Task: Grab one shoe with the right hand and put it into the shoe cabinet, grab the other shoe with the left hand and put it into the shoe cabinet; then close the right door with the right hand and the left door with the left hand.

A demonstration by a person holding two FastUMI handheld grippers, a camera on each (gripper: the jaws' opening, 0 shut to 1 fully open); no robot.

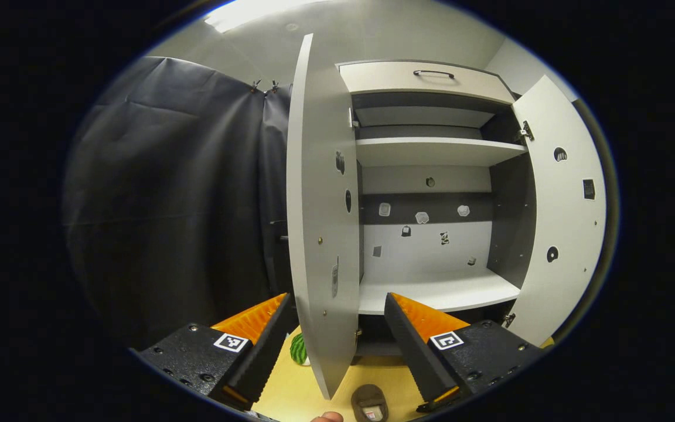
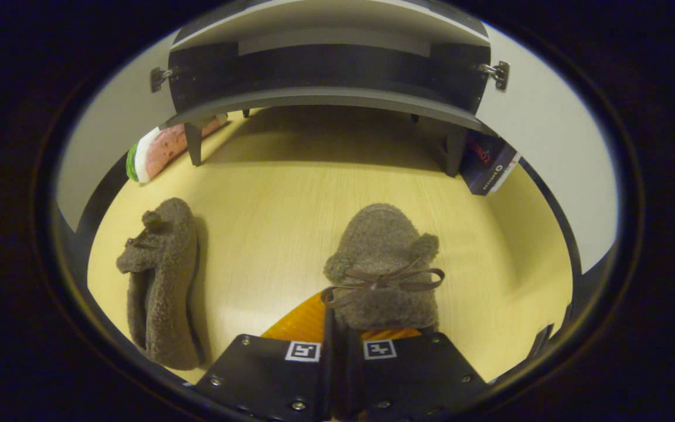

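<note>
The right gripper (image 2: 346, 328), nearest the camera in the right gripper view, is closing its fingers narrowly on the heel end of a fuzzy brown slipper (image 2: 381, 266), both fingers appearing to press the collar just behind the bow; gripping at this end is probably meant to let the toe lead into the cabinet. The slipper is pointing toward the shoe cabinet (image 2: 326, 64), whose raised base is standing on short legs over the wooden floor (image 2: 279, 193).

In the left gripper view the left gripper (image 1: 334, 328) is hovering with fingers spread wide and holding nothing, straddling the edge of the open left door (image 1: 320, 223). The right door (image 1: 560, 205) is also standing open, so the lower shelf (image 1: 437, 293) is exposed to receive both shoes.

The second slipper (image 2: 162, 281) is lying on its side on the floor, well apart from the first and near the left door's foot, presumably left for the left gripper.

A watermelon-slice toy (image 2: 162, 152) is resting beside the cabinet's front left leg, and a dark box (image 2: 490, 164) is leaning at its right leg.
</note>
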